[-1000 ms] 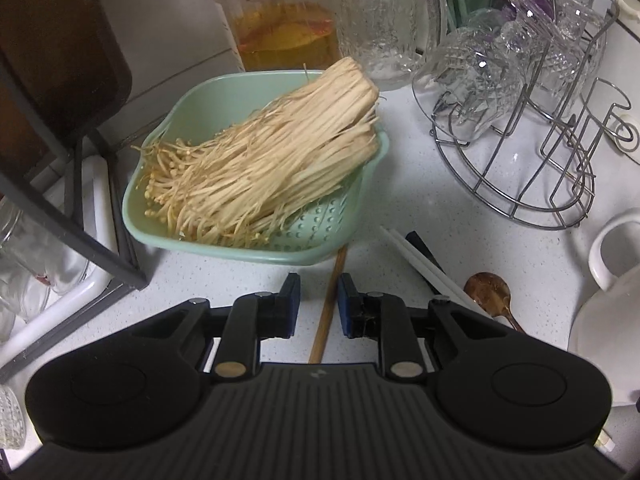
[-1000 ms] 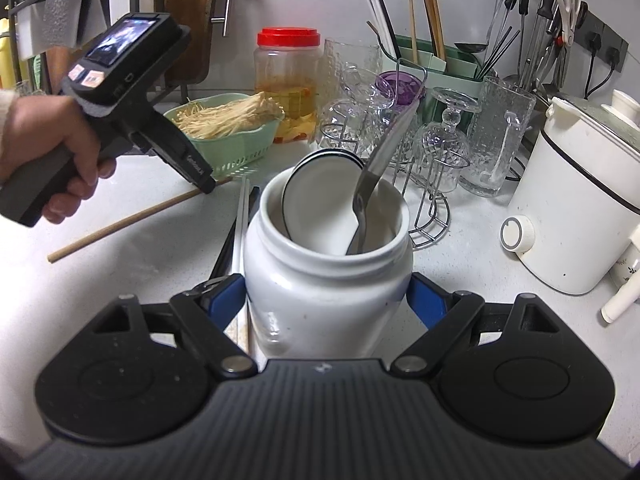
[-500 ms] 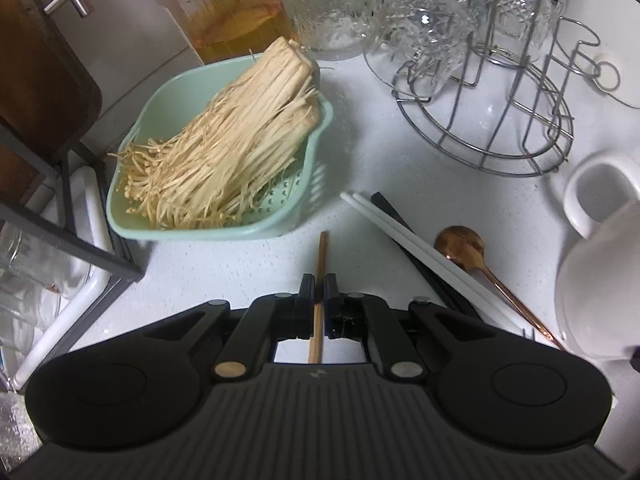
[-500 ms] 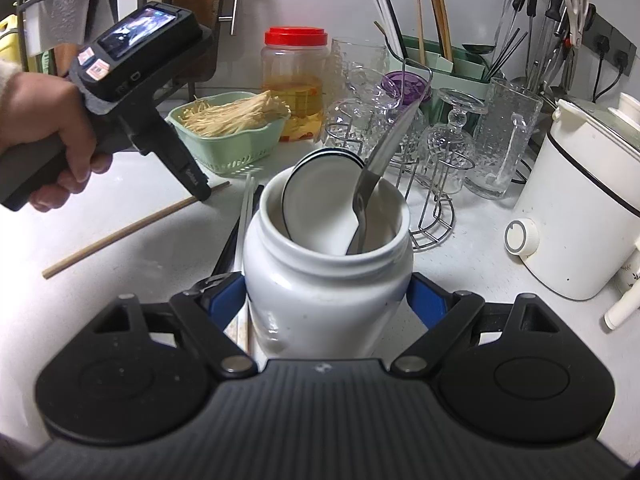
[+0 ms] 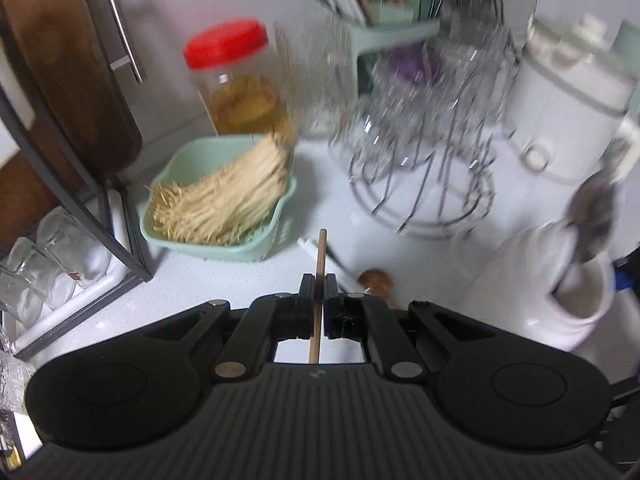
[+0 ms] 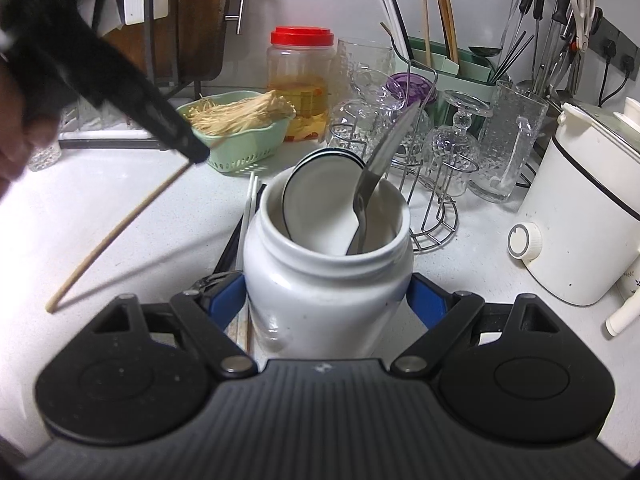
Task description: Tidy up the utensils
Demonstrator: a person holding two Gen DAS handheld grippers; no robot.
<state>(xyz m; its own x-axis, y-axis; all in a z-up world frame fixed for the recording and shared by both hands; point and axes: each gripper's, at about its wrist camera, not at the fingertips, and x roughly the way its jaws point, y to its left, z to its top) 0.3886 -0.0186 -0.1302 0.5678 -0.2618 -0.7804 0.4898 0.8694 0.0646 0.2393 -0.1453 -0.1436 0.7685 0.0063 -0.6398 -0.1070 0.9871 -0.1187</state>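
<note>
Left wrist view. Left tongs point(image 5: 319, 300) pinched tight on a single wooden chopstick point(image 5: 320, 256); the stick runs straight between the two pads, its tip poking out ahead and its other end showing behind the jaws. Below and ahead, on the white counter point(image 5: 200, 284): a pale green basket point(image 5: 256, 246) filled with enoki mushrooms point(image 5: 224, 204), a clear jar with a red lid point(image 5: 225, 43) behind it, a wire glass rack point(image 5: 420, 184) to the right, much blurred. A copper-coloured spoon point(image 5: 376, 281) and white chopsticks point(image 5: 310, 246) lie on the counter just past the tongs. White ceramic jar point(image 5: 548, 292) at the right edge, a metal spoon point(image 5: 592, 220) standing in it.

Right wrist view. Right tongs point(image 6: 328, 300) spread moderately wide and clamped on the white ceramic jar point(image 6: 320, 300), blue pads against both of its sides. Jar stands upright on the counter point(image 6: 80, 216); inside lean a white ladle-like bowl with a dark rim point(image 6: 316, 200) and a metal spoon point(image 6: 372, 184). Upper left: the other hand point(image 6: 16, 148), blurred, with its black gripper holding the wooden chopstick point(image 6: 120, 224) off the counter, the long end slanting down to the left. White and black chopsticks point(image 6: 248, 208) lie on the counter just left of the jar. Green basket point(image 6: 248, 148) with mushrooms behind. Green utensil holder point(image 6: 460, 72) with upright chopsticks at the back; white cooker point(image 6: 580, 224) at right.
</note>
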